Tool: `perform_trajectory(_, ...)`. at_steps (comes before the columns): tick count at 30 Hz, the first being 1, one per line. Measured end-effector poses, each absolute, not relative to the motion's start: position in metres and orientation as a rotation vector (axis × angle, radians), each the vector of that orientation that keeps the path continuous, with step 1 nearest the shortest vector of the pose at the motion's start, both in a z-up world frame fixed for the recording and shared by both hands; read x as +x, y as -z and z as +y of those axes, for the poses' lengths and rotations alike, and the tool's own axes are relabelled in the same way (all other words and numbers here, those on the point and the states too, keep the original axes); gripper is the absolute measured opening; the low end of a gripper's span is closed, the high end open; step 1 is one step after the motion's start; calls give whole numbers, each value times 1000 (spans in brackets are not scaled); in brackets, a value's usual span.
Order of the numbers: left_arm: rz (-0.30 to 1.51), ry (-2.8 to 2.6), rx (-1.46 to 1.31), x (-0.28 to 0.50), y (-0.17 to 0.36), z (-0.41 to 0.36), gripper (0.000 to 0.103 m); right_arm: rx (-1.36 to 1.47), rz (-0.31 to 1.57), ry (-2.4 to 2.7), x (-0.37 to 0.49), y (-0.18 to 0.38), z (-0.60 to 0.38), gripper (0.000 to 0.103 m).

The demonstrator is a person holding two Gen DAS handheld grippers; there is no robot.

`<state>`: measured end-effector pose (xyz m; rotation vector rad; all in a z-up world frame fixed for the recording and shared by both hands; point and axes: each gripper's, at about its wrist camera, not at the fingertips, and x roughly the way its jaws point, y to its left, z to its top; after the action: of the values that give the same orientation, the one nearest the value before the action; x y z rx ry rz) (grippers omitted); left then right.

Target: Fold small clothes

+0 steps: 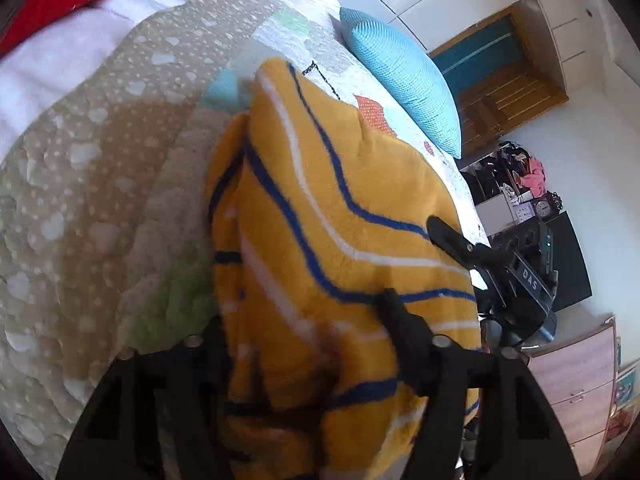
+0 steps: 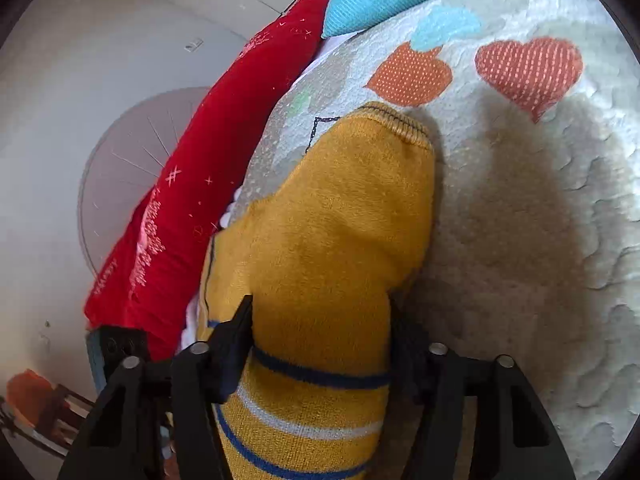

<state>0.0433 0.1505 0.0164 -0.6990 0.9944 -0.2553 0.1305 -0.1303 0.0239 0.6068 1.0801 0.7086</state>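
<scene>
A yellow knit sweater (image 1: 320, 184) with blue and white stripes lies bunched on the quilted bedspread (image 1: 100, 168). In the left wrist view my left gripper (image 1: 304, 312) has the striped bundle filling the gap between its jaws. One finger (image 1: 394, 312) presses the fabric; the other is hidden behind it. A finger (image 1: 448, 236) of the right gripper rests on the sweater's far edge. In the right wrist view my right gripper (image 2: 320, 312) is shut on the sweater (image 2: 340, 240), and a plain yellow sleeve with a stitched cuff (image 2: 400, 124) sticks out ahead.
A blue cushion (image 1: 404, 80) and a red cushion (image 2: 208, 184) lie along the bed's far side. The bedspread (image 2: 520, 240) with heart patches stretches to the right. Beyond the bed stand a wooden door (image 1: 500, 80), cluttered shelves (image 1: 520, 192) and a drawer unit (image 1: 576, 380).
</scene>
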Motion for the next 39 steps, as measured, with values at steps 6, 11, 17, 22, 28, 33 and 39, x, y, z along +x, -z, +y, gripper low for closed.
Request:
perform_trajectory(6,927,333,-710,41,-49,118,43,629,1007,-767,121,-62,-162,45)
perform_trajectory(11,900,400,-653,59,-59,72,46,553,887,-702,107,-101,-212,50)
perform_trajectory(17,970,256,-774,68,-4,77,72,298,939,-447,88,-85,-241,57)
perform_trajectory(22,951,191,-726,36,-27,79,72,225,794,-455,43,-128,-254,31)
perform_trajectory(28,832,62,-597,-22,-60,72,77,74,796,-556,36,-138,-191,16)
perform_trajectory(33,739,-42,-486,-66,-85,71,82,1,894,-618,31,-85,-129,17)
perform_trajectory(39,644,-179,-349,-108,-96,78,86,-268,857,-738,-33,-65,-59,18)
